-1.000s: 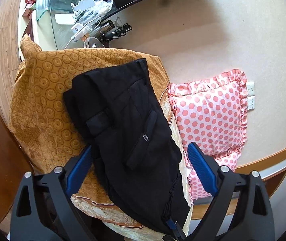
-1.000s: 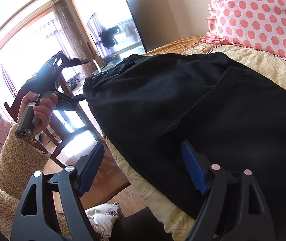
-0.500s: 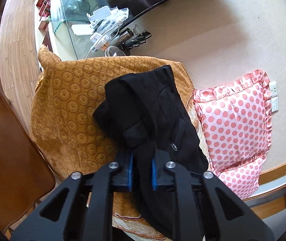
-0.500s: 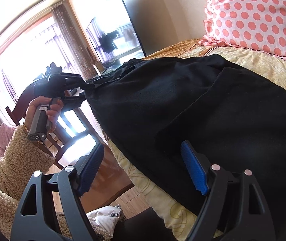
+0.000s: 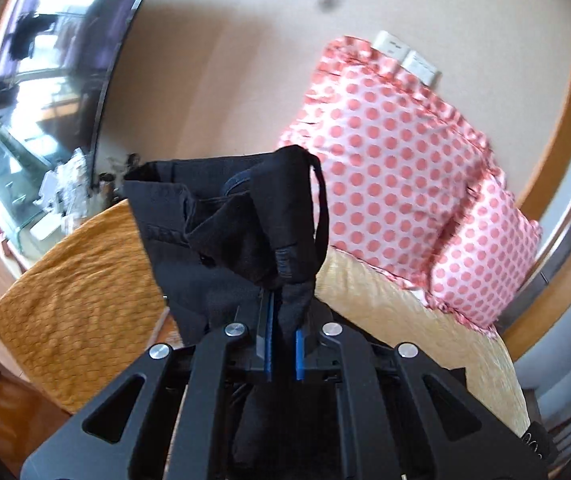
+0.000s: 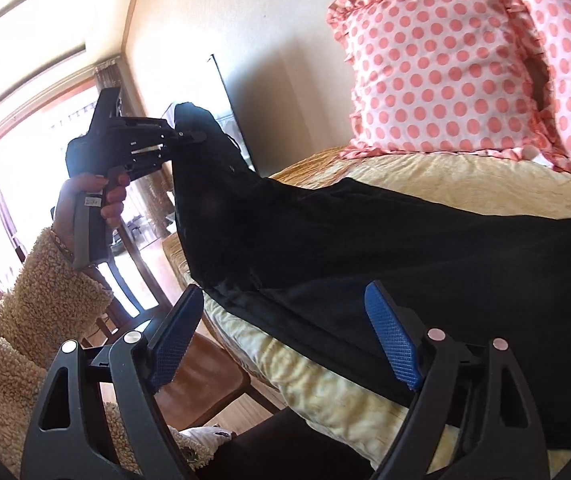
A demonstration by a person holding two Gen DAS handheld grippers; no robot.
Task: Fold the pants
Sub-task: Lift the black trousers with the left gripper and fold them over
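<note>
The black pants point(image 6: 385, 248) lie across the yellow-gold bed cover point(image 6: 465, 176). My left gripper point(image 5: 283, 332) is shut on the waistband end of the pants point(image 5: 245, 232) and holds it lifted off the bed; it also shows in the right wrist view point(image 6: 189, 136), up at the left. The rest of the pants drapes down onto the bed. My right gripper point(image 6: 285, 340) is open and empty, low at the bed's near edge, with the pants between and beyond its blue pads point(image 6: 391, 344).
Two pink polka-dot pillows point(image 6: 437, 72) lean on the wall at the head of the bed. An orange patterned blanket point(image 5: 73, 292) covers the far end. A TV point(image 5: 57, 56) and cluttered glass stand point(image 5: 17, 176) lie beyond. A wooden chair point(image 6: 205, 376) stands by the bed.
My left gripper closed on the waistband end of the pants and lifted it up off the bed. My right gripper stayed open at the bed's edge.
</note>
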